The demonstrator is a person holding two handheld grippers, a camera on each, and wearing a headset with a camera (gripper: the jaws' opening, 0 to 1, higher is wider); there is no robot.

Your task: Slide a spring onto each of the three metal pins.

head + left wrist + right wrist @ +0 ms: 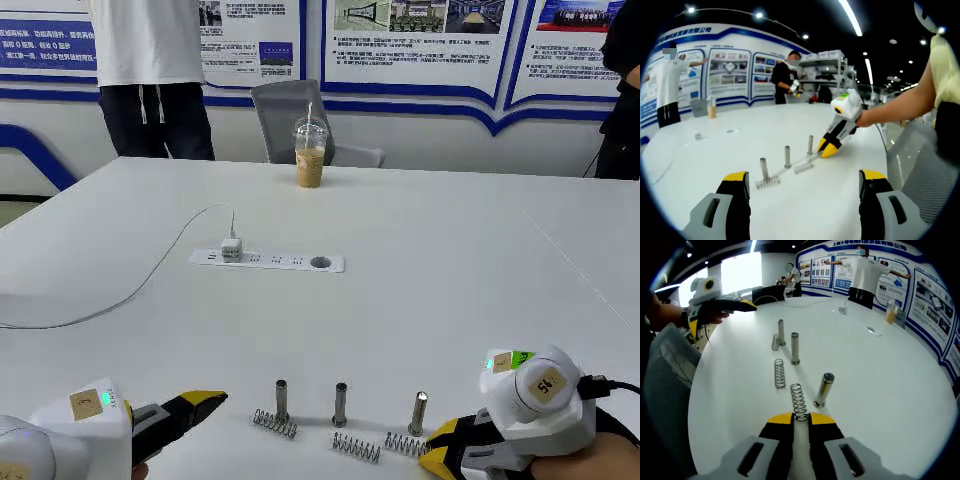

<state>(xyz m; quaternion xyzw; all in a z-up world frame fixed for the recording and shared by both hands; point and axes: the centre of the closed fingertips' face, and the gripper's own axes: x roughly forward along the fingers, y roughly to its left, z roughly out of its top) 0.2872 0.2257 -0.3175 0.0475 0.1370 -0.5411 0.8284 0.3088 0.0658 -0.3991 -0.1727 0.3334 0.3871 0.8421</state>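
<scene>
Right tool [800,419] nips spring [798,400] (end-on), left tool [803,176] agape — cup [310,155] w/ brown drink.

1. The left gripper [803,182] is hovering low over the table [740,145], its jaws standing wide apart.
2. Three pins are standing upright in a row ahead: near pin [763,168], middle pin [787,156] and far pin [810,144].
3. The near spring [768,183] is lying at the near pin's foot, and the middle spring [803,167] is lying near the middle pin.
4. The right gripper [829,149] is reaching in from the right, its yellow tips meeting at the far spring [812,158] beside the far pin.
5. A cup [712,107] is standing far back on the table.
</scene>
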